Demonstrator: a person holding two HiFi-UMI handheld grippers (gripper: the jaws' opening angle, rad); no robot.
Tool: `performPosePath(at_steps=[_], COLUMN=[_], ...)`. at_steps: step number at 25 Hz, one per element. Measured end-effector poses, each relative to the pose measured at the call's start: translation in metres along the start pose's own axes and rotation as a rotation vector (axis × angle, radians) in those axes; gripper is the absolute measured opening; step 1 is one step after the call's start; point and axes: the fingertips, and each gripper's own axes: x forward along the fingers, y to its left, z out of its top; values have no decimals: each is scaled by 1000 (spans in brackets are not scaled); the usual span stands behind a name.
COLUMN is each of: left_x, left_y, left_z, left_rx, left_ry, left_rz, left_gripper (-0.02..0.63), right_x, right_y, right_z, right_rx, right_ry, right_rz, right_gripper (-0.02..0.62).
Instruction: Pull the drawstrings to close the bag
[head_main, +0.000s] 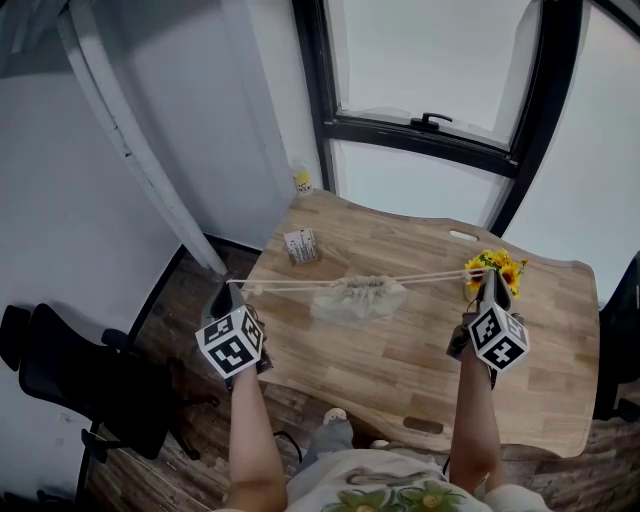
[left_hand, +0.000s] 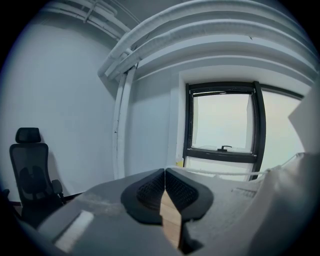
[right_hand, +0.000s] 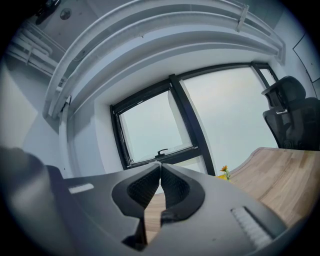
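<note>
Drawstrings (head_main: 290, 285) taut, left hand-held gripper (head_main: 224, 296) and right hand-held gripper (head_main: 490, 281) closed tight on them; I should pull evenly toward 9 and 3 o'clock.

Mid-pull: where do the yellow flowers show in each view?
Head view: yellow flowers on the table's right side, near its far edge.
Left gripper view: not in it.
Right gripper view: yellow flowers small, right of centre, at the table's far end.
Shared landmark: the window handle.

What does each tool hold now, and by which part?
The left tool and the right tool each pinch an outer end of the drawstrings, stretched taut away from the bag.
</note>
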Motion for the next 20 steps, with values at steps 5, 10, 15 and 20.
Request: performPosePath(at_steps=[5, 10, 15, 20], left_x=[1, 4, 4, 5], left_y=[0, 0, -1, -2], left_z=[0, -1, -2, -1], left_rx=[-5, -11, -13, -13], left_ry=[1, 3, 5, 6], left_rz=[5, 10, 12, 10], left_gripper=[11, 11, 11, 11], right_x=[1, 4, 5, 5], right_y=[1, 1, 1, 0], right_z=[1, 0, 3, 5], right_rx=[-8, -25, -29, -27], right_ry=[3, 19, 18, 19], right_rz=[-3, -6, -1, -1], right_gripper=[11, 11, 11, 11])
